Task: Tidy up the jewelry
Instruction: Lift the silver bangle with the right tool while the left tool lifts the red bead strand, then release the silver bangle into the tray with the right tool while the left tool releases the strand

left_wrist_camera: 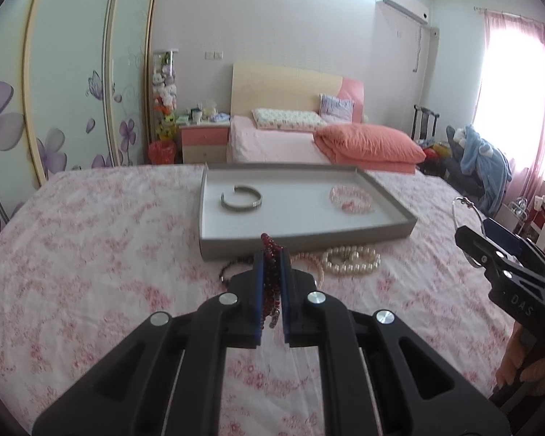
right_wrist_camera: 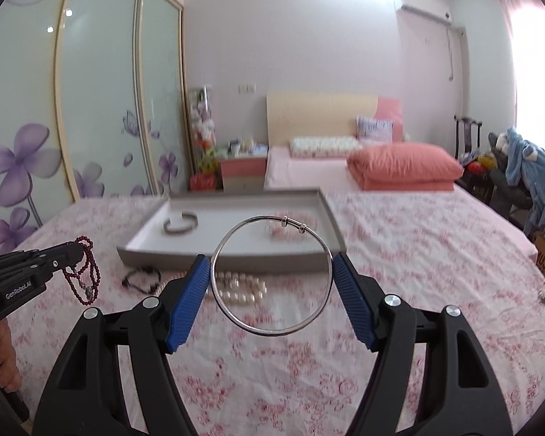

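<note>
Silver wire bangle (right_wrist_camera: 272, 276), stiff, light and likely slippery, sits across your right gripper (right_wrist_camera: 271, 272) pads at mid-frame, while your left gripper (left_wrist_camera: 272, 276) pinches limp dark-red bead strand (left_wrist_camera: 271, 283).

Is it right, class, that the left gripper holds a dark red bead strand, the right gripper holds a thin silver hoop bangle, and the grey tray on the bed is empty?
Not quite: the grey tray already holds a grey metal cuff bracelet and a pink bead bracelet, as the left wrist view shows. The rest stands.
</note>
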### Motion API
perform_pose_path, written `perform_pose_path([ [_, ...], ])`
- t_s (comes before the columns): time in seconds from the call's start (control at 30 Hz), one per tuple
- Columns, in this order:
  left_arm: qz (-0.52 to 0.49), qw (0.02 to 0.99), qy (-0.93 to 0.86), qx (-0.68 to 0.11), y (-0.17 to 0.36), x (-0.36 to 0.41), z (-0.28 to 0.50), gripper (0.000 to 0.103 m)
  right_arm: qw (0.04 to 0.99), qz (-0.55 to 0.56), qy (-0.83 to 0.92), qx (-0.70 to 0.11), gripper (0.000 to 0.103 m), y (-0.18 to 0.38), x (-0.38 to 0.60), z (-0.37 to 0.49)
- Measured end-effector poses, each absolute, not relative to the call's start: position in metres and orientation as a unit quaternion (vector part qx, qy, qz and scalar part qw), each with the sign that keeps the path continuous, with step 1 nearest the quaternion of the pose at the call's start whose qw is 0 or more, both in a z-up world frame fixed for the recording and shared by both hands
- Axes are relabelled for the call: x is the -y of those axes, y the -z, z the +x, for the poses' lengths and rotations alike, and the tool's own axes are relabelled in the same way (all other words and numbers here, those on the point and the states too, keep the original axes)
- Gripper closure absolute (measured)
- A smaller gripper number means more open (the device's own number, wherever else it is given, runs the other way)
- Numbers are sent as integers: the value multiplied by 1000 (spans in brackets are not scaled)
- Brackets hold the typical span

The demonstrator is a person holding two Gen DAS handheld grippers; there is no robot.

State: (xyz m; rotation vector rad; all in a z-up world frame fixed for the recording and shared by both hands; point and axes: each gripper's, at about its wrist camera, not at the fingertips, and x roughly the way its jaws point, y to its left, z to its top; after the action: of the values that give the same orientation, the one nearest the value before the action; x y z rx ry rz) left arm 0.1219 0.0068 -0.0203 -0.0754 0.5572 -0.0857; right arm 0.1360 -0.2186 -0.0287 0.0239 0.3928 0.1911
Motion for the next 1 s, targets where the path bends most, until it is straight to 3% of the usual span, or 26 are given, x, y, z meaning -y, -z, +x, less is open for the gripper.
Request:
perform_pose_path([
  [0.27, -28, 971, 37, -234, -4, -1, 123, 94, 986, 1, -87, -139, 33, 7, 215, 133],
  [1.0, -26, 977, 30, -211, -22, 3, 165, 94, 992, 15, -84, -97, 33, -12, 207, 162],
])
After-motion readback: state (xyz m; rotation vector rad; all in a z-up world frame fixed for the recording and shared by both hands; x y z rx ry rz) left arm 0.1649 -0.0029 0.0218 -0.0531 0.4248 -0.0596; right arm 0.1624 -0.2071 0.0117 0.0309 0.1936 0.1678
